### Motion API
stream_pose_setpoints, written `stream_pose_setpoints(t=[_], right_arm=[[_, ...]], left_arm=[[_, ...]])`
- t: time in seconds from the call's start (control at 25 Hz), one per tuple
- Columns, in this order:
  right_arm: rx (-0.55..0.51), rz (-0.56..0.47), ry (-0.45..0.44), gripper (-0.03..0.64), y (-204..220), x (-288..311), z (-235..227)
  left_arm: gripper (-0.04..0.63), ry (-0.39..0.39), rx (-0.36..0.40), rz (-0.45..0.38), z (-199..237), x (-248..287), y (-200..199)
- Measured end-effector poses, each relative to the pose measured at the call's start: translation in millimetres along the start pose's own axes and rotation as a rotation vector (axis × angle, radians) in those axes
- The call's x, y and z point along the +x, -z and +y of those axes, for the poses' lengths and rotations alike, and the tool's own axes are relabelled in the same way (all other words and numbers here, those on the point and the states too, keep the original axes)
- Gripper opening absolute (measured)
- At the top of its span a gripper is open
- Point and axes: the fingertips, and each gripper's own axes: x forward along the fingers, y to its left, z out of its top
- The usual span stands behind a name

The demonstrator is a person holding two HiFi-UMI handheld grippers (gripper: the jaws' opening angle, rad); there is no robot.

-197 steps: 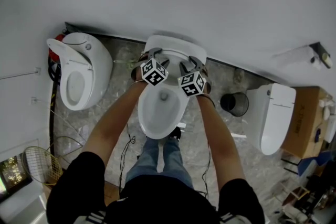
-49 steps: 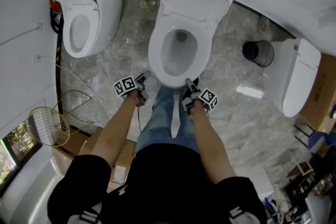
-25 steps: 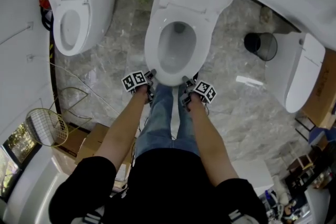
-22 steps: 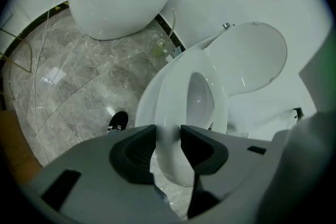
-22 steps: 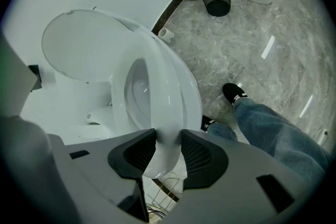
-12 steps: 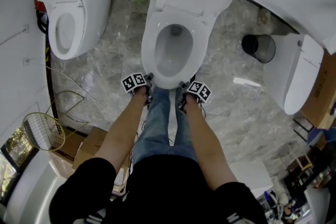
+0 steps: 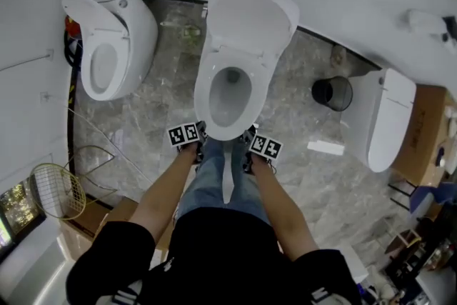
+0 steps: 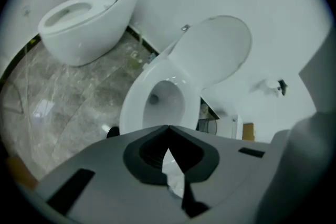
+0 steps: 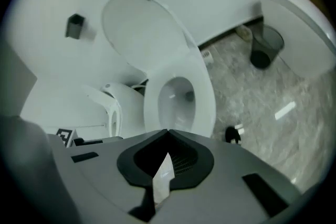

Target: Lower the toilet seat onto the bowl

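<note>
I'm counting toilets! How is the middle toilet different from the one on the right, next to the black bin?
The middle toilet has its lid standing up, so you can look inside; the right toilet is shut flat on top. The middle toilet stands straight in front of the person, while the right toilet stands off to the side, by the black bin. Both are white and stand on the grey stone floor.
</note>
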Motion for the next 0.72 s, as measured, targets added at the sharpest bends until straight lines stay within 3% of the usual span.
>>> stream_pose_setpoints(t=[0.12,0.32,0.52,0.72], right_arm=[[-0.283,-0.16,-0.003,0.02,-58,-59,42],[-0.59,-0.465,-0.004,0.02,-140,-174,126],[-0.795,-0.795,0.011,0.02,-185,-300,209],[-0.833,-1.047,-0.031,0.02,-186,-411,272]], left_arm=[[0.006,0.133,0.194,-0.093,-63,-44,-30],[0.006,0.342,0.366,-0.356,-168,-148,-96],[0.006,0.368,0.635,-0.612,-260,-259,-135],[0.006,0.347,0.799,-0.883,-319,-371,-149]])
